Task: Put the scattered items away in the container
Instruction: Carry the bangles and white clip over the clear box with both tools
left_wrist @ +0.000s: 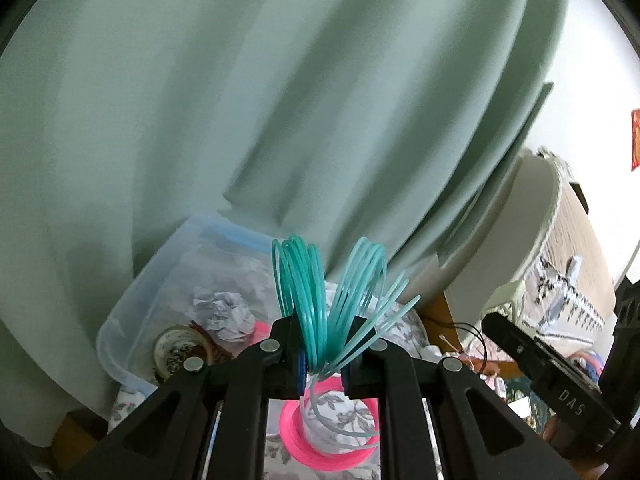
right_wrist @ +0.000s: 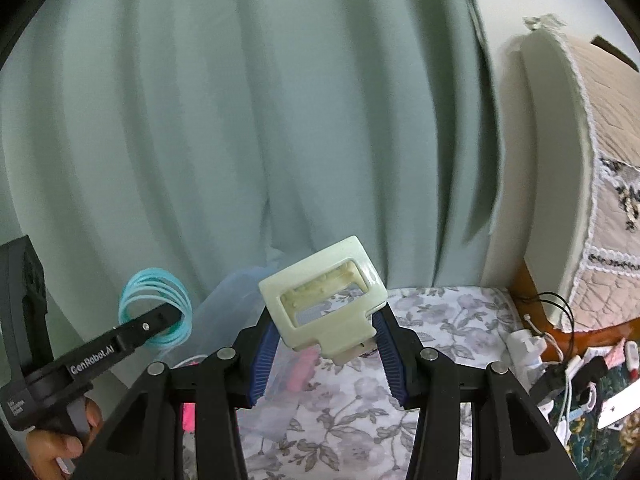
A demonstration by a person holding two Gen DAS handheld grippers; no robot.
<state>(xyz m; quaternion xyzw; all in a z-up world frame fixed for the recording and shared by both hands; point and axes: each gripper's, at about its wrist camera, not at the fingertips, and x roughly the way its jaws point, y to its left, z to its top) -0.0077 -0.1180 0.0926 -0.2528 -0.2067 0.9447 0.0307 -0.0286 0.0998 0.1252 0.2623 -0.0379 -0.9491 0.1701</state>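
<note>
My left gripper [left_wrist: 323,354] is shut on a coil of teal filament [left_wrist: 320,300] and holds it up above the table, near the clear plastic container [left_wrist: 132,304]. The container holds a crumpled paper ball [left_wrist: 224,314] and a round tin [left_wrist: 176,350]. A pink-rimmed clear spool [left_wrist: 328,436] lies below the jaws. My right gripper [right_wrist: 326,344] is shut on a pale cream plastic frame [right_wrist: 324,300] and holds it in the air. The left gripper [right_wrist: 156,324] with the teal coil [right_wrist: 154,304] shows at the left of the right wrist view, by the container [right_wrist: 232,308].
A floral tablecloth [right_wrist: 432,320] covers the table. A green curtain [right_wrist: 240,120] hangs behind. A white appliance under a quilted cover [right_wrist: 552,180] stands at the right. Cables, chargers and small items [right_wrist: 560,368] lie at the table's right edge.
</note>
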